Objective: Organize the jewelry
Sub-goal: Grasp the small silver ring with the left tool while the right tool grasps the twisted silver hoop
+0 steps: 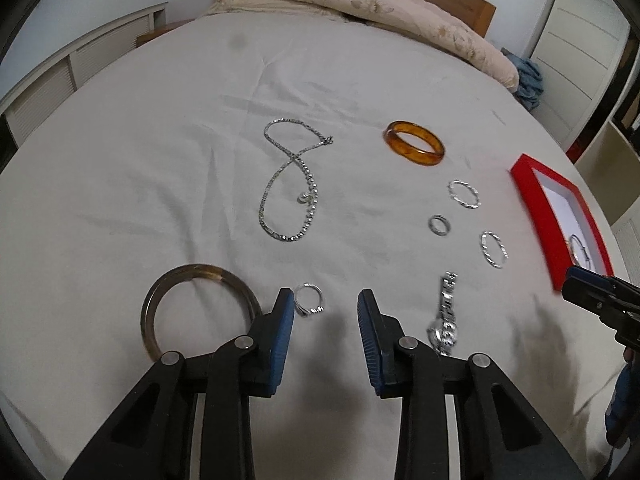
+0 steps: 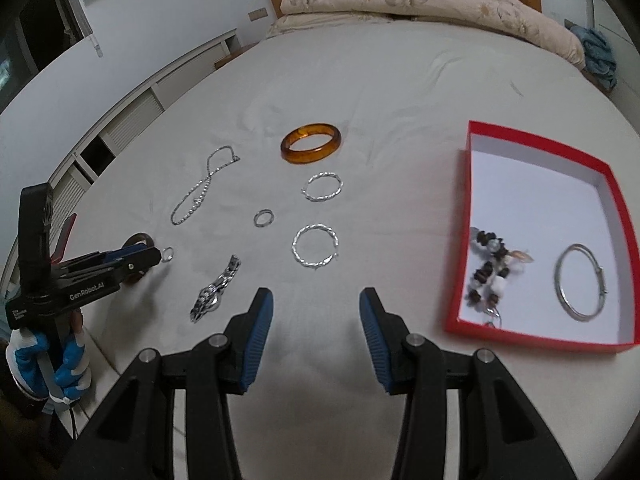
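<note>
Jewelry lies on a white bed sheet. My left gripper (image 1: 326,300) is open and empty, just above a small silver ring (image 1: 309,299) that lies near its left finger. A dark bangle (image 1: 198,308) is to its left, a silver watch (image 1: 445,316) to its right. A silver necklace (image 1: 290,180), amber bangle (image 1: 415,143), two twisted silver hoops (image 1: 464,194) (image 1: 494,249) and a small ring (image 1: 439,225) lie farther off. My right gripper (image 2: 316,300) is open and empty, left of the red box (image 2: 464,248), which holds a bead bracelet (image 2: 490,268) and a silver bangle (image 2: 580,280).
A folded quilt (image 1: 380,4) and wooden headboard (image 1: 472,4) are at the far end of the bed. Blue cloth (image 1: 530,80) lies at the right. White cabinets (image 2: 120,128) run along the left. The left gripper shows in the right wrist view (image 2: 160,256).
</note>
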